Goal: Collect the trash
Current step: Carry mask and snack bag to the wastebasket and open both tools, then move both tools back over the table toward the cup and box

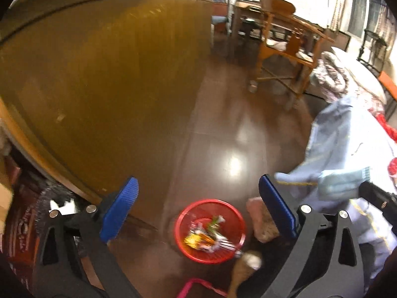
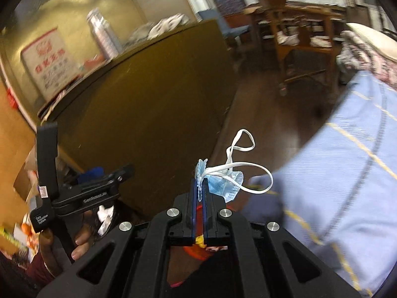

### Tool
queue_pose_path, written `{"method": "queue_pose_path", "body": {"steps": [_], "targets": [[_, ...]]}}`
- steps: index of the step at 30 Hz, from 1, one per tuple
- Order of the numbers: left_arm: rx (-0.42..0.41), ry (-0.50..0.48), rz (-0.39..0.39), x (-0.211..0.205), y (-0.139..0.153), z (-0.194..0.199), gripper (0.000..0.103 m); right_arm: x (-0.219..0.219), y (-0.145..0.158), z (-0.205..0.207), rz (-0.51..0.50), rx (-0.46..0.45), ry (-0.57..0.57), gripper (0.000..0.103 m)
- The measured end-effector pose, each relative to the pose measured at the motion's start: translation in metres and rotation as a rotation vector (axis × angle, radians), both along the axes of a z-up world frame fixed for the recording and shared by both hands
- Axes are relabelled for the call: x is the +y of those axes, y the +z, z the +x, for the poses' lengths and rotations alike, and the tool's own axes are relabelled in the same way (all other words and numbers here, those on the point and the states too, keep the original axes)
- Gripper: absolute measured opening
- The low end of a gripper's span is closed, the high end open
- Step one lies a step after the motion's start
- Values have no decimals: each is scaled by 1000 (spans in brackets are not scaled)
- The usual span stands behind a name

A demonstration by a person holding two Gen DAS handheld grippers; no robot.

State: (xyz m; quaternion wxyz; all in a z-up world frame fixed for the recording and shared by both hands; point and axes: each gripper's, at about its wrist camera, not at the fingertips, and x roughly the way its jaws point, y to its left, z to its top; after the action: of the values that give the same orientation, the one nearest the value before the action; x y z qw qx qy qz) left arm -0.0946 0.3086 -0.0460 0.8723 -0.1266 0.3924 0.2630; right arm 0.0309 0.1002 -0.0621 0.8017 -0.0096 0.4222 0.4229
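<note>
Left tongs (image 1: pixel 198 208) are gaping empty above the red basket (image 1: pixel 210 231), which is sitting on the floor (image 1: pixel 223 129) holding wrappers (image 1: pixel 208 236); a wooden cabinet (image 1: pixel 99 87) is crowding its left. Right tongs (image 2: pixel 198 186) are clenching a blue face mask (image 2: pixel 223 183), seemingly carrying it binward. Next: positioning over the basket and releasing, avoiding the person's sleeve (image 2: pixel 335 161).

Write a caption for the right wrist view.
Right gripper pinches a crumpled blue face mask, white ear loops dangling.
</note>
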Motion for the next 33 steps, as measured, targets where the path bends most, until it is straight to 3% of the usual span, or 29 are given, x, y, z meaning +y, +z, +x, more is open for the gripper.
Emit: {"method": "queue_pose_path", "body": {"steps": [4, 5, 7, 12, 16, 33], "targets": [[1, 54, 16, 12, 1, -1, 94, 39, -17, 0, -39, 48, 85, 11], [-4, 71, 11, 16, 1, -2, 95, 46, -21, 1, -43, 70, 99, 26], [-14, 99, 0, 22, 1, -4, 95, 51, -22, 1, -36, 80, 97, 37], [-25, 121, -31, 30, 0, -6, 95, 46, -17, -1, -24, 66, 77, 37], [-21, 99, -6, 21, 2, -3, 95, 30, -9, 2, -2, 55, 44, 37], [-35, -75, 17, -38, 8, 1, 95, -37, 19, -4, 41, -32, -105, 43]]}}
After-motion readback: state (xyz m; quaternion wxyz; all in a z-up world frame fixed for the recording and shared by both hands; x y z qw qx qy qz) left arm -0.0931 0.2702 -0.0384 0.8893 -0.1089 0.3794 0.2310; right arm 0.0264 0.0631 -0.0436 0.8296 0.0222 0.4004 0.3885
